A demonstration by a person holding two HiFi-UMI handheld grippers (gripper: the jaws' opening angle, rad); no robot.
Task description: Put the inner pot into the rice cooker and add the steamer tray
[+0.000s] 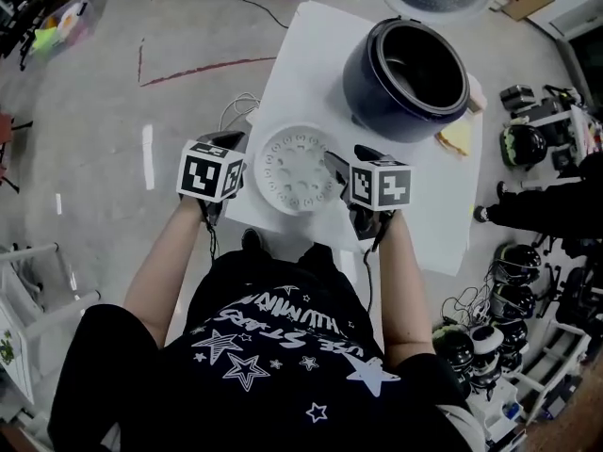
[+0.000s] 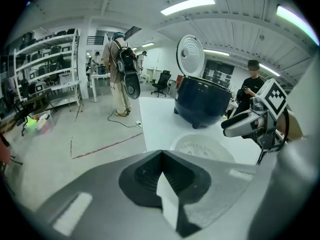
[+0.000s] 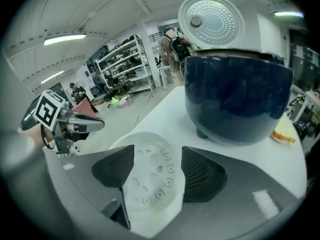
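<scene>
1. Person with a backpack point(image 2: 120, 66): standing on the floor, far ahead of the left claw and to its left, back turned.
2. Left claw point(image 2: 160, 154): pads pressed together at the tips, nothing pinched. It is held at the near left edge of the tabletop point(image 1: 311, 55), which is white.
3. Steamer tray point(image 1: 294, 169): white, round, with rings of holes. It lies flat on the tabletop, just to the right of the left claw and directly ahead of the right claw.
4. Right claw point(image 3: 157, 148): pads spread, one to each side of the tray's near part, which fills the gap between them. Whether either pad touches the tray cannot be told.
5. Rice cooker point(image 1: 405, 69): dark blue, standing on the tabletop ahead of the right claw and slightly to its right, apart from the tray. The cavity is open and dark; an inner pot cannot be told apart from the body.
6. Lid point(image 3: 211, 18): hinged up and open behind the cooker, its pale dotted inner face turned toward the claw.
7. Yellow item point(image 1: 455, 137): on the tabletop to the right of the right claw, just beside the cooker's base.
8. Person in dark clothes point(image 2: 251, 89): standing beyond the tabletop's right side, well apart from both claws.
</scene>
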